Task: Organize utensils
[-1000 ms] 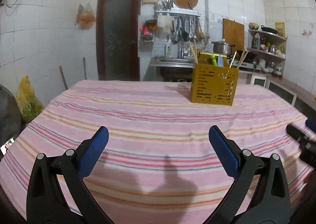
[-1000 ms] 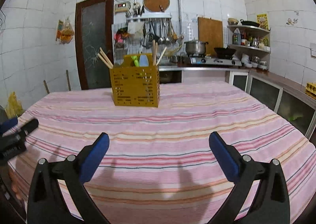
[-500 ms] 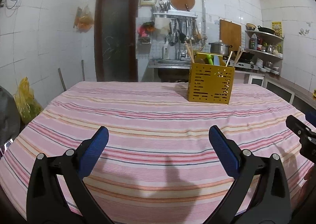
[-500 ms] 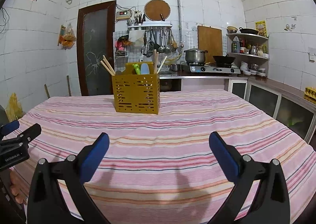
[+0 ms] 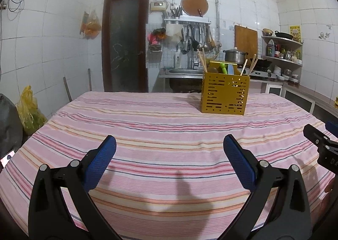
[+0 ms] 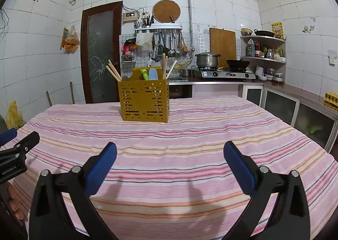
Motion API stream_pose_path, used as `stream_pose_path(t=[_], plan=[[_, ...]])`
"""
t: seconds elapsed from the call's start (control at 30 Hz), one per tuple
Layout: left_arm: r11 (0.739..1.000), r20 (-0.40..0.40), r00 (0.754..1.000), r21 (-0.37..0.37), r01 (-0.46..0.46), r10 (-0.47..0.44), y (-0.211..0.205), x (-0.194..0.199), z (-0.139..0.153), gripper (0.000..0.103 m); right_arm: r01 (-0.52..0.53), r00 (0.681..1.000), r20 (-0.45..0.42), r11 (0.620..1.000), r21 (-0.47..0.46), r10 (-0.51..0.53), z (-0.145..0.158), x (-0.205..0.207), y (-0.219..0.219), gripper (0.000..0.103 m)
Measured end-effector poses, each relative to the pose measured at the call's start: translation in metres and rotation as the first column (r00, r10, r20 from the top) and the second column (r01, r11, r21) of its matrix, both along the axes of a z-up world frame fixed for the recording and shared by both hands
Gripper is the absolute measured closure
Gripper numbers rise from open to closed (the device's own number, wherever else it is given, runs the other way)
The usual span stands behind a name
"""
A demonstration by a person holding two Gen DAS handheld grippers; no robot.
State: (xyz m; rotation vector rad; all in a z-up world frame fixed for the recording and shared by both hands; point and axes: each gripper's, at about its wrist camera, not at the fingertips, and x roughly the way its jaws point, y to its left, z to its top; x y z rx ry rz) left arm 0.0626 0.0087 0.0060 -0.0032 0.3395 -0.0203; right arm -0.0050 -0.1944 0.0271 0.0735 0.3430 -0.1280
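Apparently done: utensils (image 6: 147, 74) stand in caddy (image 6: 145, 101). Left gripper (image 5: 169, 160), right gripper (image 6: 170, 161) empty, jaws apart, above table (image 6: 190, 134). Next: withdraw.

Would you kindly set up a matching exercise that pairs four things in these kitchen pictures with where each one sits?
Things:
1. Yellow perforated utensil caddy
2. Steel lidded pot
3. Round wooden board
4. Yellow plastic bag

Places:
A. On the gas stove
B. On the floor left of the table
C. On the pink striped tablecloth
D. High on the tiled wall above the utensil rack

Pairs: 1-C, 2-A, 3-D, 4-B

Both the left hand-held gripper and the right hand-held gripper are open and hold nothing.
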Motion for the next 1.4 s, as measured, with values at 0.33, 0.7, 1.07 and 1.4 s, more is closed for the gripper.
stream_pose_path(t=[0.33, 0.7, 1.07, 1.4], plan=[[1.000, 0.006, 1.000, 0.002, 0.002, -0.002, -0.0003, -0.0020, -0.0014, 0.005, 0.011, 1.000, 0.008, 1.000, -0.022, -0.011, 0.0006, -0.0010, 0.0032, 0.004], [1.000, 0.026, 1.000, 0.006, 0.004, -0.004, -0.0015, -0.0059, 0.0007, 0.005, 0.016, 1.000, 0.024, 0.999, -0.035, -0.015, 0.0015, -0.0030, 0.0066, 0.004], [1.000, 0.037, 0.999, 0.011, 0.002, -0.003, -0.0026, -0.0087, 0.0016, 0.005, 0.018, 0.999, 0.031, 0.999, -0.043, -0.016, 0.0018, -0.0053, 0.0085, 0.004], [1.000, 0.036, 0.999, 0.010, 0.006, -0.006, -0.0029, -0.0091, 0.0010, 0.005, 0.019, 0.999, 0.034, 0.999, -0.047, -0.017, 0.0016, -0.0060, 0.0094, 0.004]])
